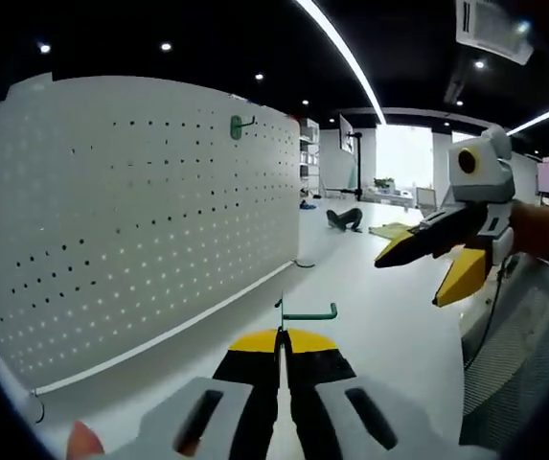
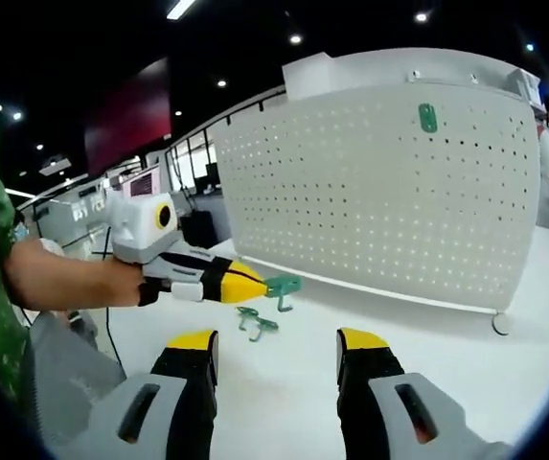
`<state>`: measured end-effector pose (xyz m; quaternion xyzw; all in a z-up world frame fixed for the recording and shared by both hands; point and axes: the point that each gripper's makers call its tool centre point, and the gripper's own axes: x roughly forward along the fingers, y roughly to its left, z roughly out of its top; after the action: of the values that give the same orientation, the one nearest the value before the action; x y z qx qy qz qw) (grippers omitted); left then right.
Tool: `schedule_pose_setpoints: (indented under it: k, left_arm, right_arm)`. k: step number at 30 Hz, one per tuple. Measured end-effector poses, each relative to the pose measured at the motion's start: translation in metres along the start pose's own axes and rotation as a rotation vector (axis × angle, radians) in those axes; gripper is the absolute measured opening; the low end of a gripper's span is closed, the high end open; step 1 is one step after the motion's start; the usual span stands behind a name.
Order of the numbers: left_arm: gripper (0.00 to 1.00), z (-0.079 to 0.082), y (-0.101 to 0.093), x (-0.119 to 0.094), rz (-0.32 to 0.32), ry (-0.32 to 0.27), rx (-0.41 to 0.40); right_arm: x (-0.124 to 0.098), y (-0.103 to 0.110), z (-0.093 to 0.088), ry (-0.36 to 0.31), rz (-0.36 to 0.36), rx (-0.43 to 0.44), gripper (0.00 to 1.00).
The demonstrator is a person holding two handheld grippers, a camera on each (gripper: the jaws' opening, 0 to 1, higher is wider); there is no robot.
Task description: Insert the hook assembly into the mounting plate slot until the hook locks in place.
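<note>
My left gripper (image 2: pixel 255 285) clamps a green hook (image 2: pixel 282 286); right gripper (image 2: pixel 276 343) wide, empty. Second hook (image 2: pixel 255 322) on bench (image 2: pixel 427 355); third on pegboard (image 2: pixel 379 192).

Green hook (image 1: pixel 309 312) in left tongs (image 1: pixel 280 337)

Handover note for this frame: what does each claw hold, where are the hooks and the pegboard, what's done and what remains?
Left claw: shut on a green hook.
Right claw: open, holding nothing.
White pegboard stands upright on the white table, with one green hook already mounted near its top.
A spare green hook lies on the table in front of the board.
Left to do: bring the held hook to the board, insert it until it locks.
</note>
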<state>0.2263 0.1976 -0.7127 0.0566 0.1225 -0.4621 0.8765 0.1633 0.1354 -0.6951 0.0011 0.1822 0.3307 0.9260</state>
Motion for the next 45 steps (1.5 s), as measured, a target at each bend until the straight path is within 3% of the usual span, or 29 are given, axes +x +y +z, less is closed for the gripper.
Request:
schedule_pose_setpoints:
  k: [7,29,45]
  left_arm:
    - [0.02,0.016,-0.004,-0.009,0.002,-0.039,0.013]
    - [0.02,0.042,-0.017,-0.026,0.001,-0.102,0.042]
    - [0.02,0.05,-0.025,-0.028,-0.015,-0.119,0.057]
  right_arm:
    - [-0.001,0.003,0.004,-0.007,0.001,-0.006,0.5]
    - [-0.002,0.02,0.024,-0.044,0.024,-0.028,0.46]
    - [0.001,0.026,0.036,-0.079,0.05,0.016,0.31]
